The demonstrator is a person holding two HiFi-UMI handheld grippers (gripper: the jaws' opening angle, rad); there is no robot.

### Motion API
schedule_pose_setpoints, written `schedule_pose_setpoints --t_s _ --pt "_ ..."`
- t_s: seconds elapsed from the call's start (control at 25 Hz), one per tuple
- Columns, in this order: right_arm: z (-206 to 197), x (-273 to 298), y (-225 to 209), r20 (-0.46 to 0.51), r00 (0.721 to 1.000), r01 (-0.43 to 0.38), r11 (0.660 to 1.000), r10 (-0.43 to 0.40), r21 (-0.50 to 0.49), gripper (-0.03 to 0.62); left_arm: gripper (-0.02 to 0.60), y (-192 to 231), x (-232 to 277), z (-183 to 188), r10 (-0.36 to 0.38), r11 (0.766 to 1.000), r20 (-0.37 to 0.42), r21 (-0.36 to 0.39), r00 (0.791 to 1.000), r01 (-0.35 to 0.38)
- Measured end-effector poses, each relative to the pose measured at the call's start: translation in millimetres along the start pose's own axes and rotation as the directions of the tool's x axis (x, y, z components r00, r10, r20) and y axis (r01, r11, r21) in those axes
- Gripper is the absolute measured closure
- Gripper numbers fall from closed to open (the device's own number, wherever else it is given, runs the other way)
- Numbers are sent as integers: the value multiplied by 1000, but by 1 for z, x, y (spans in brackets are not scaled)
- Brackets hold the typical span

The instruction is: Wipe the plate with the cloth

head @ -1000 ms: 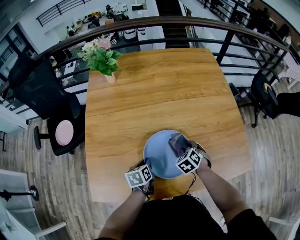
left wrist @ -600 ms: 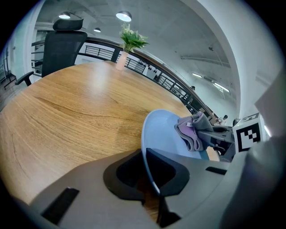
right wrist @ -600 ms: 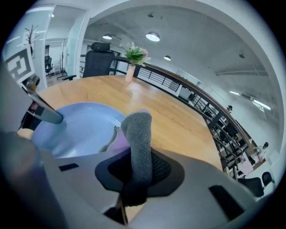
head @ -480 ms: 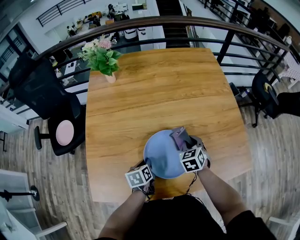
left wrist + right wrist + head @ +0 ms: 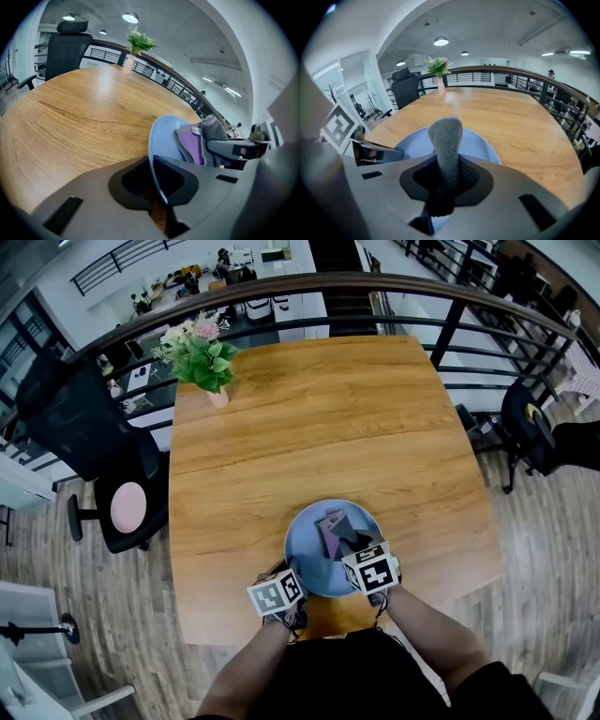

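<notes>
A pale blue plate lies near the front edge of the wooden table. My left gripper is shut on the plate's near rim, which stands thin between the jaws. My right gripper is shut on a folded grey and purple cloth that rests on the middle of the plate. In the right gripper view the grey cloth sticks up between the jaws over the plate. From the left gripper view, the cloth lies on the plate's right half.
A vase of flowers stands at the table's far left corner. A black office chair is left of the table, and a dark railing runs behind it. The table's front edge lies just under both grippers.
My right gripper has carried the cloth from the plate's right rim leftward to its middle and rolled. The left gripper and the plate have stayed put.
</notes>
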State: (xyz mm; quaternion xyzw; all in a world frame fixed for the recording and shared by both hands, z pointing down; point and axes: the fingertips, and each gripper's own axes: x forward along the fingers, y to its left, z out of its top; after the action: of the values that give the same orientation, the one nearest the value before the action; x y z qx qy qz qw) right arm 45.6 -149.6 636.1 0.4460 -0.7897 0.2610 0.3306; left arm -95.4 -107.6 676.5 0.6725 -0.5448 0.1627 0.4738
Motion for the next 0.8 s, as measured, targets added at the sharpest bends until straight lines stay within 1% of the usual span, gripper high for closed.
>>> schedule_pose_setpoints --t_s 0.16,0.24,0.36,0.48,0.6,0.72,0.8 --pt "-12 5 41 -45 992 -120 992 122 39 522 538 0 -1 1 3 1000 2 -5 1000 -3" --pt "-20 6 59 -69 984 -165 986 167 39 522 538 1 -1 1 4 1000 4 -6 1000 -4" --pt "-31 6 79 -102 972 -214 977 213 9 522 538 0 -1 0 5 1000 8 -10 1000 -5" --pt "-41 3 89 -134 959 -255 967 251 -14 522 538 -1 -1 0 6 1000 12 -11 1000 -6" --pt "-52 -1 93 -181 945 -289 956 274 -60 522 538 -1 -1 1 6 1000 15 -13 1000 -6" --pt "-64 -7 90 -222 941 -293 943 256 -157 522 538 -1 0 0 5 1000 16 -16 1000 -5" --pt "-71 -14 86 -250 937 -297 935 246 -195 522 539 -1 -1 0 4 1000 18 -17 1000 -3"
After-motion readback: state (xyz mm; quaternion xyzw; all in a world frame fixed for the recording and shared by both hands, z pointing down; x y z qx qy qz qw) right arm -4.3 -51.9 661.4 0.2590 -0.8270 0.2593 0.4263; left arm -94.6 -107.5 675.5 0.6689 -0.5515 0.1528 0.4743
